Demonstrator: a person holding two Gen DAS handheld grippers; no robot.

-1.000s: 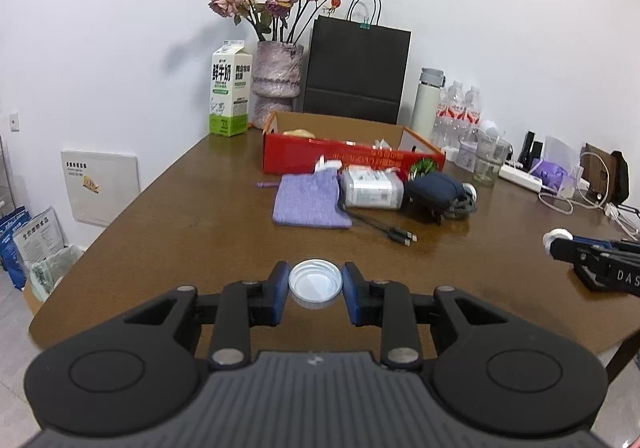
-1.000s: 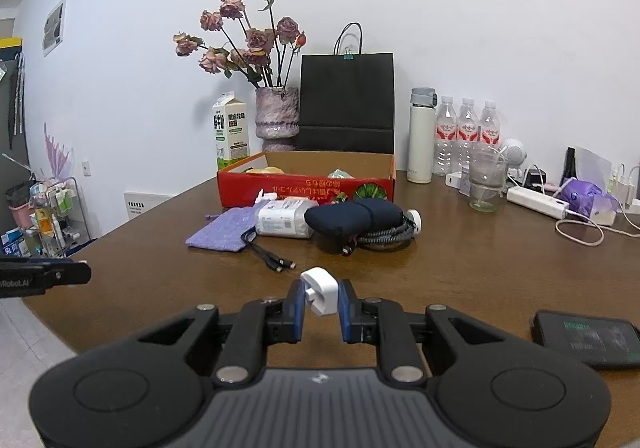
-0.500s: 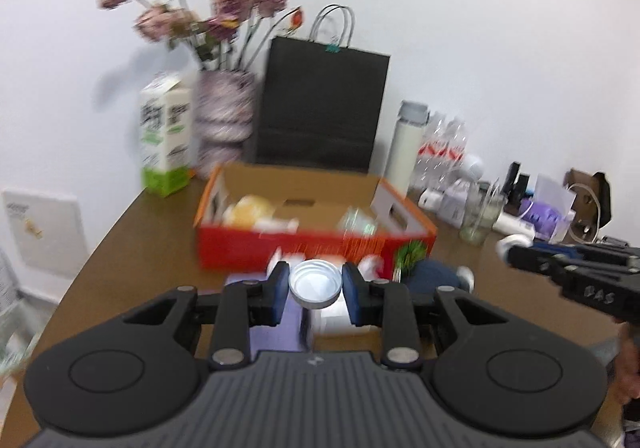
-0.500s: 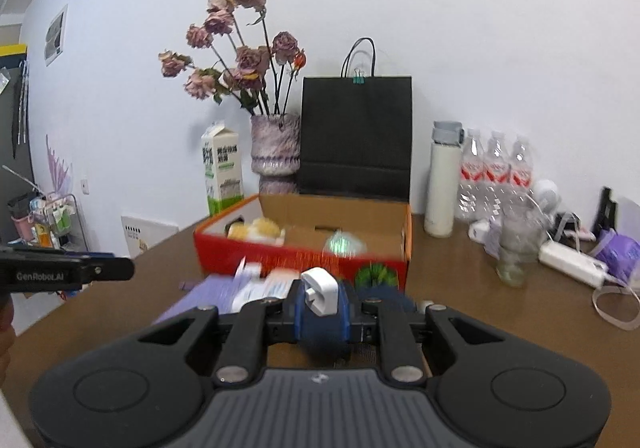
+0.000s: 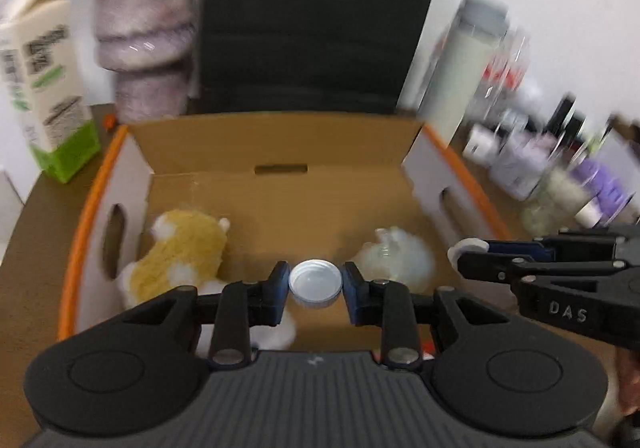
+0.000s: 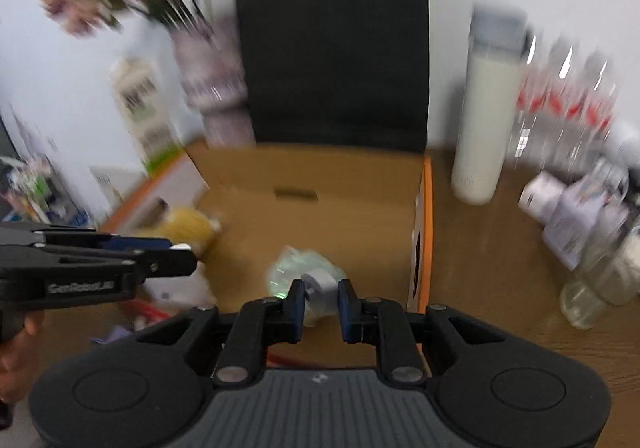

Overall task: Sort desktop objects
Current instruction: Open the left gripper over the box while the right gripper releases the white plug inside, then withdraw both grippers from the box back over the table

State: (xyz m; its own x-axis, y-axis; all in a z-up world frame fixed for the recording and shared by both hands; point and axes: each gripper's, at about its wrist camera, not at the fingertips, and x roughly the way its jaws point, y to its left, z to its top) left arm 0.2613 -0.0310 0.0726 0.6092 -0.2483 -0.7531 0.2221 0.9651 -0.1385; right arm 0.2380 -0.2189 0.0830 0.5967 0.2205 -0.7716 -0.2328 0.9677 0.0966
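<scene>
While both grippers hang over the box (image 5: pixel 276 143), each carries a small item: the left gripper (image 5: pixel 315 285) has its jaws clamped on a white cap (image 5: pixel 316 282), held flat with its hollow side up, and the right gripper (image 6: pixel 320 296) has its jaws pinched on a small white plug (image 6: pixel 320 286). Step in hand, as I judge it: drop both into the box. To do it well, lower each load close to the floor first, so the cap does not roll or bounce out, and pick bare cardboard near the box's front edge. Release one side at a time; the two tools sit close together over the right half, and the right gripper (image 5: pixel 472 252) shows just beside the left one's fingers. Spread the jaws fully before lifting straight up. Box contents: a yellow plush toy (image 5: pixel 182 248) against the left wall and a crumpled clear wrapper (image 5: pixel 398 258) near the right wall, both toward the front; the back half is bare. Frames are motion-blurred, so finer detail is unclear.
</scene>
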